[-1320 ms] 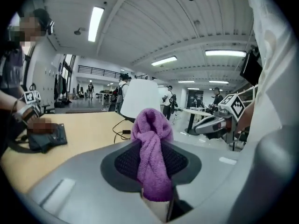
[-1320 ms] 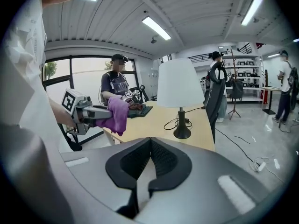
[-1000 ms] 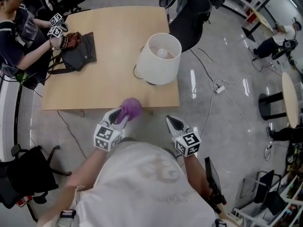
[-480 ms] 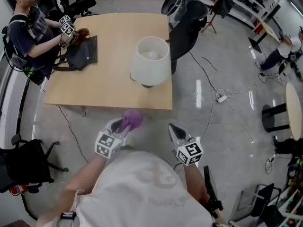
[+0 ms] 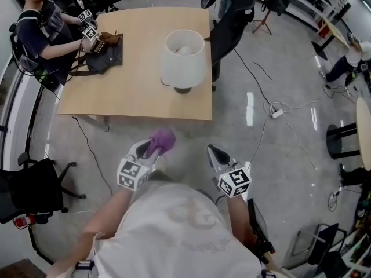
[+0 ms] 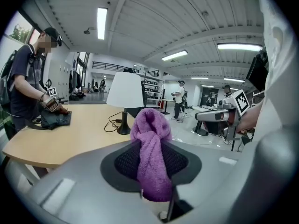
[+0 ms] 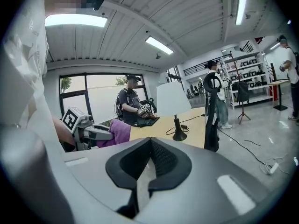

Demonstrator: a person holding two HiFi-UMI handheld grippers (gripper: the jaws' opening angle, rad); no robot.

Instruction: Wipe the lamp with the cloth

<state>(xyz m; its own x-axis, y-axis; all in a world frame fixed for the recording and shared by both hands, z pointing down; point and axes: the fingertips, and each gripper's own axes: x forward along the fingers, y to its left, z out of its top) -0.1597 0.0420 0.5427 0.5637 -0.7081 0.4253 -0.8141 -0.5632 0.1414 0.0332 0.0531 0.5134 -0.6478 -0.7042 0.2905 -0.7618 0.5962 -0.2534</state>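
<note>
The left claw (image 5: 148, 149) is pinching the purple cloth (image 6: 150, 160). The right claw (image 5: 215, 153) is pressing its tips together on nothing. The lamp (image 5: 184, 59) is standing on the table (image 5: 130, 94), well ahead of both claws. Only the gripper views are showing its thin stand (image 6: 124, 120).

the left gripper (image 6: 154, 171) has its jaws clamped on a bunched purple cloth (image 6: 150, 136) that rises above them. beyond stands a white-shaded lamp (image 6: 124, 91) on a light wooden table (image 6: 74, 136), with a dark bag (image 6: 55, 119) before a person (image 6: 22, 85) at left. the right gripper (image 6: 205, 115) shows at right.
</note>
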